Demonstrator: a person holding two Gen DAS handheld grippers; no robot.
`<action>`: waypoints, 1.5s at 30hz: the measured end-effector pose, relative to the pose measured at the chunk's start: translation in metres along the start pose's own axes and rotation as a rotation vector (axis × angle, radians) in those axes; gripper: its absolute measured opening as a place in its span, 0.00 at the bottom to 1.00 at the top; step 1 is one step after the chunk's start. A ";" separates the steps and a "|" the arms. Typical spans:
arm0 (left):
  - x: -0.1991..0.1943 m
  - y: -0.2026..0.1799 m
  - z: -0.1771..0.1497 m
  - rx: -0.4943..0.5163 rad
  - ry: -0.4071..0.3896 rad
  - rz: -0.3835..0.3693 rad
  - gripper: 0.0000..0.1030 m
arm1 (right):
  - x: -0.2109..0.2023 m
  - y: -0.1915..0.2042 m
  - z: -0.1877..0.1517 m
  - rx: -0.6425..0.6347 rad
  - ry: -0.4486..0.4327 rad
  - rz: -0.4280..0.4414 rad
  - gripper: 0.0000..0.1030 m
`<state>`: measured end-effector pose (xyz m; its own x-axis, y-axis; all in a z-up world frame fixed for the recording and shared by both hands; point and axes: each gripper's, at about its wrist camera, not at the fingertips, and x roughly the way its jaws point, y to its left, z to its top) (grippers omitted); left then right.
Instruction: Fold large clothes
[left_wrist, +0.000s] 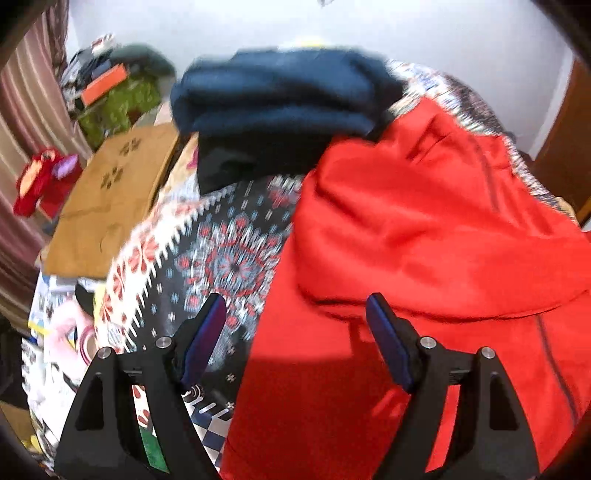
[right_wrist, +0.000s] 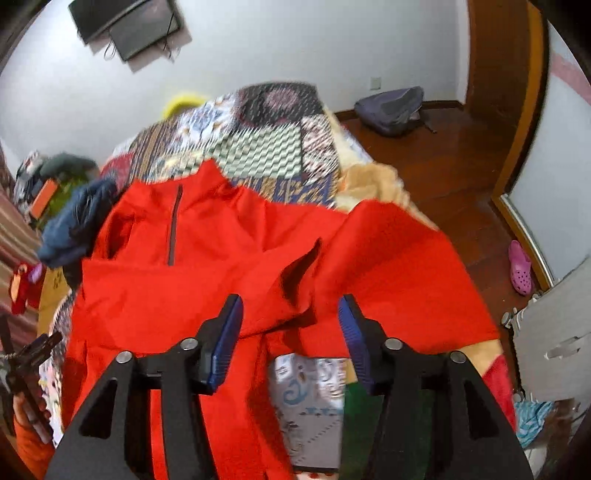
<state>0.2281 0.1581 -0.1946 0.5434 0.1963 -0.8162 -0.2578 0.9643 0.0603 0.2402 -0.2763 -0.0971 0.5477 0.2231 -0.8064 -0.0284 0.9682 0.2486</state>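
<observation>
A large red jacket with a dark zip lies spread on a patterned bedspread. One sleeve lies across its body. It also shows in the left wrist view, rumpled, on the right. My left gripper is open and empty above the jacket's left edge. My right gripper is open and empty above the folded sleeve. The left gripper also shows at the left edge of the right wrist view.
A folded navy garment lies on the bed beyond the jacket. A cardboard box and clutter stand left of the bed. On the wooden floor to the right lie a grey backpack and a pink clog.
</observation>
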 end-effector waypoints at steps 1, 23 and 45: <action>-0.006 -0.003 0.004 0.008 -0.017 -0.009 0.75 | -0.004 -0.003 0.001 0.008 -0.013 -0.007 0.60; -0.006 -0.160 0.038 0.217 -0.065 -0.204 0.82 | 0.062 -0.179 -0.042 0.616 0.132 0.133 0.66; 0.008 -0.132 0.028 0.170 -0.024 -0.179 0.82 | 0.026 -0.167 0.016 0.581 -0.151 -0.087 0.09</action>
<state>0.2887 0.0375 -0.1935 0.5873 0.0214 -0.8091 -0.0187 0.9997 0.0128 0.2724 -0.4340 -0.1505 0.6417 0.0863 -0.7621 0.4597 0.7521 0.4722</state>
